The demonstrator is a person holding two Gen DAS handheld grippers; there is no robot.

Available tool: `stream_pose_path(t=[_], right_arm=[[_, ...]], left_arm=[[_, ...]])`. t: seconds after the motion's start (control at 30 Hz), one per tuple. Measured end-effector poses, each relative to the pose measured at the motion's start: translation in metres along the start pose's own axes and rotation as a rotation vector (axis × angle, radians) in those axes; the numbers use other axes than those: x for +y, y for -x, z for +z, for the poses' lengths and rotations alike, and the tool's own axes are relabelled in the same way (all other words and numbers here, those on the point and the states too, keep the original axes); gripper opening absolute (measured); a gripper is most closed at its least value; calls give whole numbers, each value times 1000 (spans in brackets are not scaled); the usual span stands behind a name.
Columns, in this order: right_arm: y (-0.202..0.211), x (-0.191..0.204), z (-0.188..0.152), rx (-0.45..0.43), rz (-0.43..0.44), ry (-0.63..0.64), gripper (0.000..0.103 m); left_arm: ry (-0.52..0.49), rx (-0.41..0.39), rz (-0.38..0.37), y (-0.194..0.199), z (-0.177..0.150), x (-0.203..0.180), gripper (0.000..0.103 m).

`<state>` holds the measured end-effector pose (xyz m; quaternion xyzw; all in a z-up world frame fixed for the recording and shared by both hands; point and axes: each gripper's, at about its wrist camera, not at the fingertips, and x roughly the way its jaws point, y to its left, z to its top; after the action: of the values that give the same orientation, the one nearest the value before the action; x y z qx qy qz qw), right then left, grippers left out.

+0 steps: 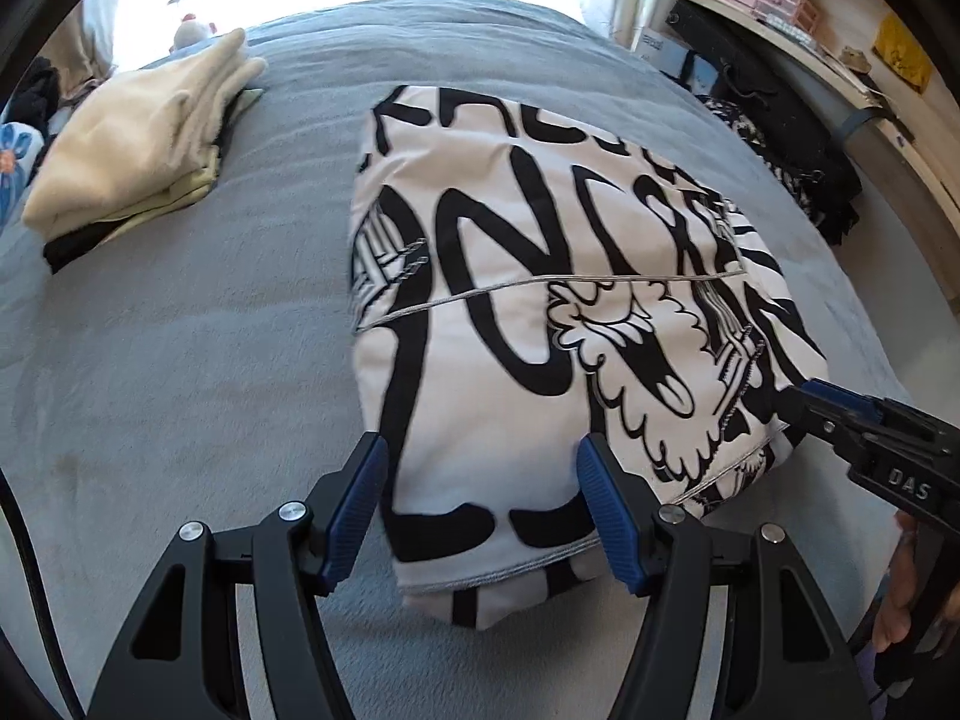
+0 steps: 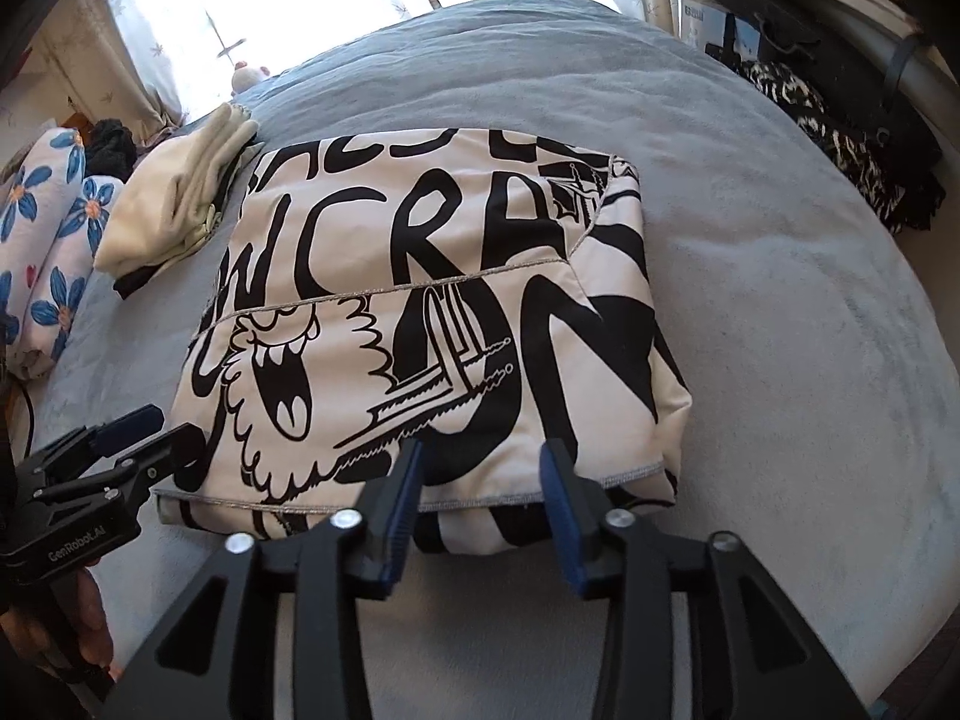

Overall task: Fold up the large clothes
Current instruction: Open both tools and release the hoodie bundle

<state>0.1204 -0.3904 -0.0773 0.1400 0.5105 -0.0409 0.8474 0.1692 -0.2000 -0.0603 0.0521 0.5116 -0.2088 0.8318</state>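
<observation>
A folded white garment with bold black lettering and cartoon print lies flat on a grey bed cover. My left gripper hovers open over its near left corner, one blue pad beside the cloth's left edge and the other above the cloth. My right gripper stands open over the near hem, its pads apart with cloth showing between them. Each gripper shows in the other view: the right gripper at the garment's right edge, the left gripper at its left edge.
A stack of folded cream and dark clothes sits to the far left on the bed. Floral bedding lies beyond it. Black-and-white patterned clothes lie at the right edge below a wooden shelf. A person's hand holds each gripper.
</observation>
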Motion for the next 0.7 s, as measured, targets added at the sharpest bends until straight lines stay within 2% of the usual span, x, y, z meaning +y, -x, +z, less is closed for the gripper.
stream_pose_path(t=[0.07,0.2,0.33,0.47,0.6,0.7], right_arm=[[2,-2,-1,6,10,-16,48],[6,-8,-6,20,6,-28,51],[9,-25,-11,40,17,-83,51],[19,-48,-6,51,44,-123,51],[28,-71,9,25,65,-170,69],[31,-84,25,3,94,-180,74]], left_arm=[[9,6,-2,4,-1,3,64],[42,52,-59,5,-5,10,65],[55,91,-98,7,-9,16,77],[51,113,-173,12,-5,23,78],[47,103,-203,15,12,32,87],[65,124,-254,11,26,39,93]])
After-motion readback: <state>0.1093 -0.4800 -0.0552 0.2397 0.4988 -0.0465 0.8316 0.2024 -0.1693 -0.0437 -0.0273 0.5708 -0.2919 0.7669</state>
